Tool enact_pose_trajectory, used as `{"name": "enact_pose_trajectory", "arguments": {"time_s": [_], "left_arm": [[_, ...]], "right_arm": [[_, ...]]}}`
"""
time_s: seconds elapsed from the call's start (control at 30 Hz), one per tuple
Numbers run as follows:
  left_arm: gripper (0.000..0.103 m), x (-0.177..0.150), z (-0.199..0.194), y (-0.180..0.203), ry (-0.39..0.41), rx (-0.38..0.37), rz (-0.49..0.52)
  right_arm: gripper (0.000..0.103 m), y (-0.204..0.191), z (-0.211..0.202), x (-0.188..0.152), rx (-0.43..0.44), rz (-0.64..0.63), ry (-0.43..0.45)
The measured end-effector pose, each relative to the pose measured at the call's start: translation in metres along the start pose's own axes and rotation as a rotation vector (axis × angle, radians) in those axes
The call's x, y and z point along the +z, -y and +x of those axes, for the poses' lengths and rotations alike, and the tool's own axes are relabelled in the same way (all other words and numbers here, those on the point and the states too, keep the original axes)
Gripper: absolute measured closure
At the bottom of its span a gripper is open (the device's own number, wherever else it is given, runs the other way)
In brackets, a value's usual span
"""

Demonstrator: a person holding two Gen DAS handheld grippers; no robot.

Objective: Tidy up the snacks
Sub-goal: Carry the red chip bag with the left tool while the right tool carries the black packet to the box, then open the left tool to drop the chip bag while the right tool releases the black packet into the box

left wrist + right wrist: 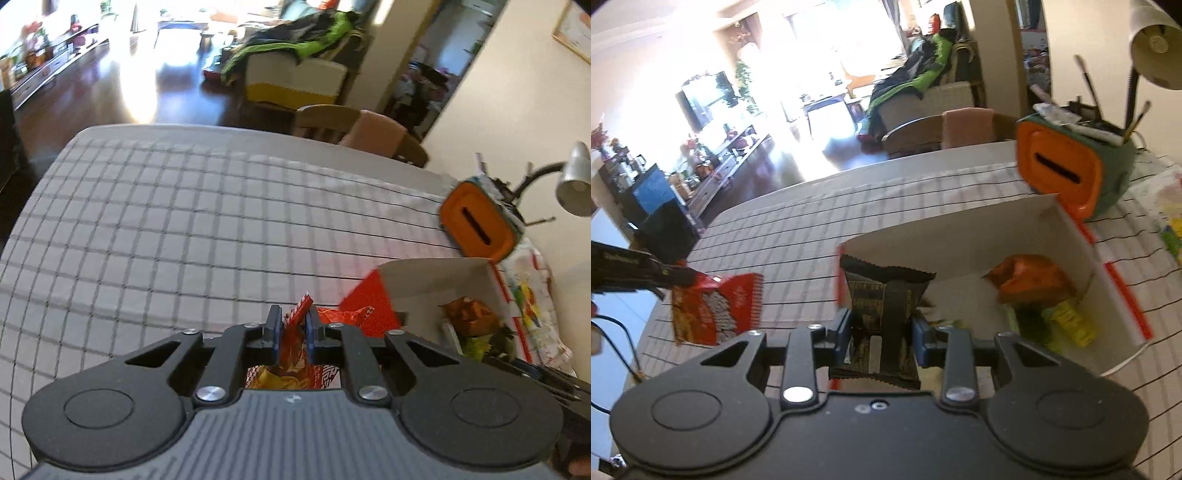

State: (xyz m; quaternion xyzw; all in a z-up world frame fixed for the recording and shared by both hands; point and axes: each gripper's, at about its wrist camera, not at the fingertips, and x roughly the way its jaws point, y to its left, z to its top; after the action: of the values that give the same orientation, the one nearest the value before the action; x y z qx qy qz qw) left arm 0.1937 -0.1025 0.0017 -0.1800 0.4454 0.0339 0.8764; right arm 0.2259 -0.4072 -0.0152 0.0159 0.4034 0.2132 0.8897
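1. L wrist view: left gripper (pixel 291 325) clamped on a red snack packet (pixel 295 350), held above the grid-check tablecloth (pixel 166 221), just left of the open red-and-white box (pixel 373 299).
2. R wrist view: right gripper (pixel 882 328) clamped on a black snack packet (pixel 886 291) at the box's (pixel 960 236) near-left corner.
3. Only R view shows the red packet (pixel 716 310) in full, hanging from the left gripper (pixel 679 277).
4. Both views: orange packet (pixel 1030 277) and green packet (pixel 1067 321) lie in the box; orange-faced pen holder (pixel 1060 173) stands behind it.

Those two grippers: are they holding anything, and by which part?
Yes. The left gripper pinches a red snack packet by one end. The right gripper clamps a black snack packet across its middle.
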Motion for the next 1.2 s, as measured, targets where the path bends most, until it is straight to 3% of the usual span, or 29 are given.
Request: {"name": "enact_pose_trajectory", "arguments": {"time_s": [0.33, 0.67, 1.0, 1.2], "left_arm": [[0.091, 0.028, 0.000, 0.077, 0.003, -0.107, 0.112], [0.091, 0.011, 0.062, 0.159, -0.089, -0.151, 0.258], [0.091, 0.003, 0.126, 0.175, -0.200, -0.097, 0.329], [0.091, -0.011, 0.147, 0.174, -0.252, -0.055, 0.411]], "right_arm": [[0.070, 0.060, 0.001, 0.000, -0.134, 0.033, -0.021], [0.070, 0.079, 0.015, -0.009, -0.172, -0.004, -0.079], [0.070, 0.077, 0.053, -0.017, -0.159, -0.033, -0.175], [0.070, 0.078, 0.054, -0.022, -0.150, 0.013, -0.167]]}}
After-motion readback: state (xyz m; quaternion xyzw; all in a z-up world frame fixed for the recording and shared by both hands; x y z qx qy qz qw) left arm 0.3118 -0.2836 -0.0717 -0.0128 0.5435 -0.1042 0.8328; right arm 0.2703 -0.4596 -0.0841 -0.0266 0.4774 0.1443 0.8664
